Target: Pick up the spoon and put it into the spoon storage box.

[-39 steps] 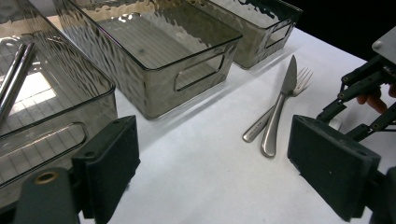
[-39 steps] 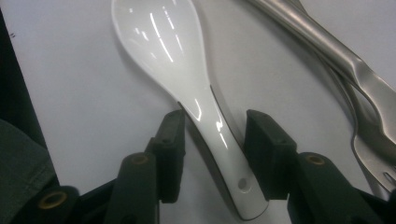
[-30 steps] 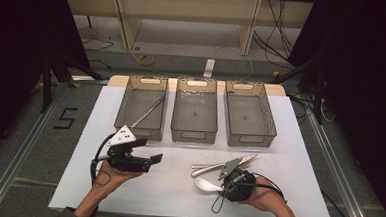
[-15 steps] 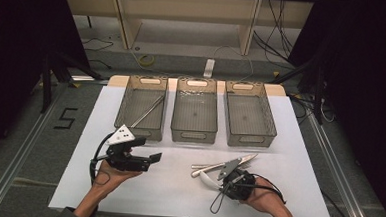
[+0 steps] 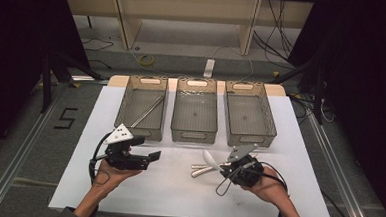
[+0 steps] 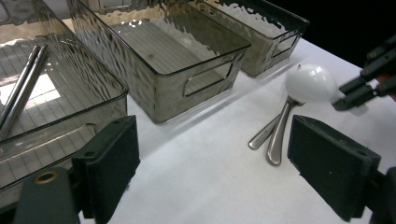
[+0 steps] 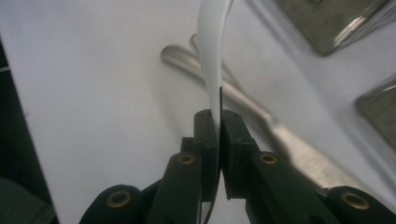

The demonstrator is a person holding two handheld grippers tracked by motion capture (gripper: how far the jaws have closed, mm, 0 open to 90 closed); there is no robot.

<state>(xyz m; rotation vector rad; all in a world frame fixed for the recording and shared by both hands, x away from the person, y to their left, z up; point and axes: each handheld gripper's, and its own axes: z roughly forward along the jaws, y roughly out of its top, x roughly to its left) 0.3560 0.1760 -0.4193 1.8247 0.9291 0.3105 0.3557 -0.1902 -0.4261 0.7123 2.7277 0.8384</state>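
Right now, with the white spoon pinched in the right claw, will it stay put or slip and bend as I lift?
The white spoon looks thin and probably light, likely plastic, so it may flex. The right claw grips only its narrow handle edge-on, so it could pivot. Its glossy surface suggests some slip.

Dim, dark surroundings; bright glare off the white desk (image 5: 177,188). Soft blur beyond the right tool (image 7: 218,116); rippled reflections on the smoky translucent plastic bins (image 6: 177,56).

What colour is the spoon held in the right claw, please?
White spoon, clearest in the left gripper view.
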